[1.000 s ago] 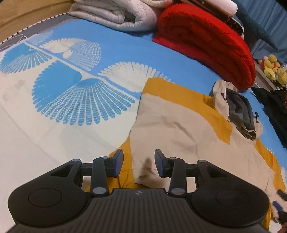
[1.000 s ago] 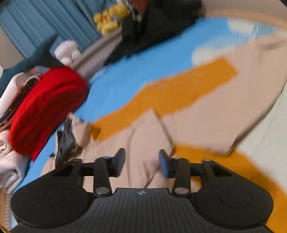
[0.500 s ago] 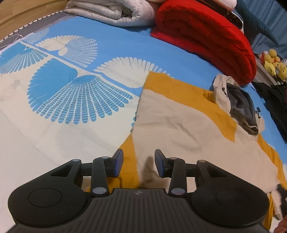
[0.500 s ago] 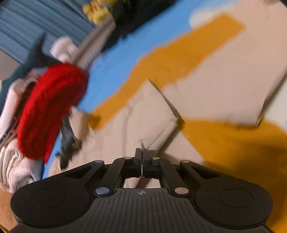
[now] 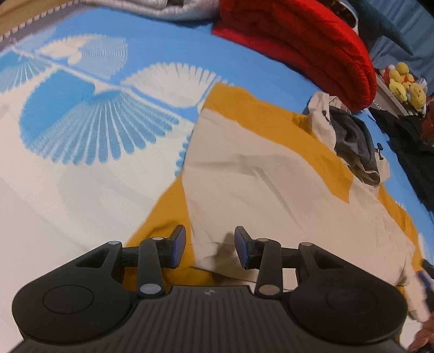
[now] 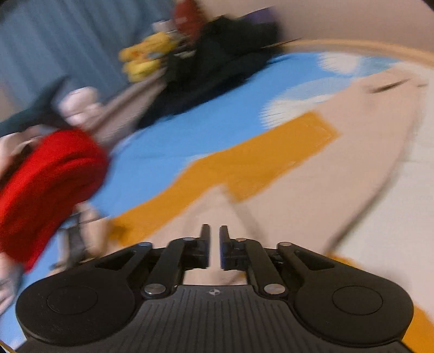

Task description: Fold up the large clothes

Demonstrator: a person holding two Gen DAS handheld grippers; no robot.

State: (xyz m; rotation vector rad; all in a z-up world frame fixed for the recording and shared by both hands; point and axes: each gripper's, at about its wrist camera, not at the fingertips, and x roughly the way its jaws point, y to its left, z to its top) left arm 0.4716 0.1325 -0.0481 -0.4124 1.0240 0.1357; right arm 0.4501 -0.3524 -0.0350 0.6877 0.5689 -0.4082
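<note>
A large beige and mustard-yellow hooded garment [image 5: 271, 173] lies spread on the bed, its hood [image 5: 350, 133] at the far right. My left gripper [image 5: 208, 248] is open, its fingers on either side of the garment's near beige corner. In the blurred right wrist view the same garment [image 6: 312, 190] lies flat ahead. My right gripper [image 6: 214, 244] has its fingers almost closed with a narrow gap. I see no cloth between them.
The bed has a blue and white fan-pattern cover [image 5: 89, 127]. A rolled red blanket [image 5: 303, 46] and a grey quilt [image 5: 173, 10] lie at the far side. Yellow plush toys [image 5: 404, 84] and dark clothes [image 5: 407, 135] sit at the right.
My right gripper closed half a second ago, then parted slightly and swung away over the garment. My left gripper stayed open and moved a little closer to the near corner.
</note>
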